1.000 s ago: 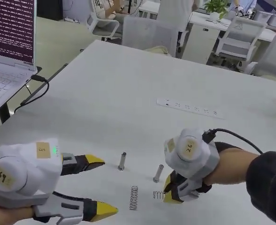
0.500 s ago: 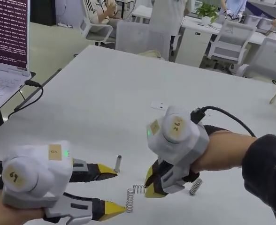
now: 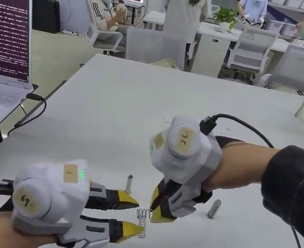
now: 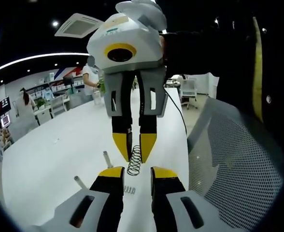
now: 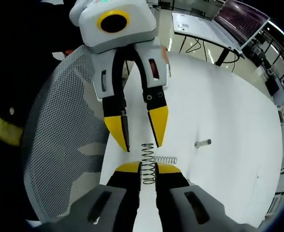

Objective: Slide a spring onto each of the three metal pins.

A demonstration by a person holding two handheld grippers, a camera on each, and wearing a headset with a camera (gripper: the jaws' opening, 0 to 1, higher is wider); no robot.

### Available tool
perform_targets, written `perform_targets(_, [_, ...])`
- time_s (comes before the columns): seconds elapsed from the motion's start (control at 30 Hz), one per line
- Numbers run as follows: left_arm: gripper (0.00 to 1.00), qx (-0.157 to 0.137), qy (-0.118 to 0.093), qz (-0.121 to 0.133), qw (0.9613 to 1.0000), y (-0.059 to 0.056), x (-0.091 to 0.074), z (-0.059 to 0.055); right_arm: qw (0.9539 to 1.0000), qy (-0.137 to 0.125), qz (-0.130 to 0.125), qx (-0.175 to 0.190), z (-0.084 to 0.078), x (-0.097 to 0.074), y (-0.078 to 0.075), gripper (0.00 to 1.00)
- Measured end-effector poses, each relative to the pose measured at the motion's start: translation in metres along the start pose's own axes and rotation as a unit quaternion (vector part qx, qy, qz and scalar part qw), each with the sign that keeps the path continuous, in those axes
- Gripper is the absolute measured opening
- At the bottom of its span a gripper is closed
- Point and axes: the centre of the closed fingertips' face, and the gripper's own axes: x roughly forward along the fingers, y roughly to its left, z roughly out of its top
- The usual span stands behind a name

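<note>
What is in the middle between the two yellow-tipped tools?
A spring. The right tool pinches one end, and the rest sticks out toward the open left tool. The left gripper view shows it plainly.

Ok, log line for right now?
right gripper: shut on spring | left gripper: open, facing it | pin: bare, upright | second spring: lying on table
</note>
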Motion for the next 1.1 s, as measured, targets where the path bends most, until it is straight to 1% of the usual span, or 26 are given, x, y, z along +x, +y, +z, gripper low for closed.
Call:
perform_targets(0.2, [0.09, 0.009, 0.001, -0.001, 1.0000, 0.000, 0.003, 0.001, 1.0000, -0.006, 0.003, 0.000, 0.004, -0.002, 0.003, 0.08])
perform_targets(0.37, [0.04, 0.017, 0.004, 0.001, 0.9998, 0.001, 0.003, 0.000, 1.0000, -0.002, 0.006, -0.001, 0.004, -0.002, 0.005, 0.08])
perform_targets(0.5, [0.03, 0.018, 0.006, 0.000, 0.9998, 0.000, 0.004, 0.000, 1.0000, -0.002, 0.005, -0.001, 0.004, -0.002, 0.005, 0.08])
perform_targets(0.7, [0.04, 0.025, 0.016, 0.001, 0.9996, 0.001, 0.004, -0.004, 1.0000, -0.008, 0.004, -0.001, 0.007, -0.005, 0.006, 0.08])
perform_targets(1.1, [0.03, 0.028, 0.018, 0.001, 0.9994, 0.001, 0.004, -0.003, 0.9998, -0.005, -0.007, -0.018, 0.014, -0.012, 0.007, 0.08])
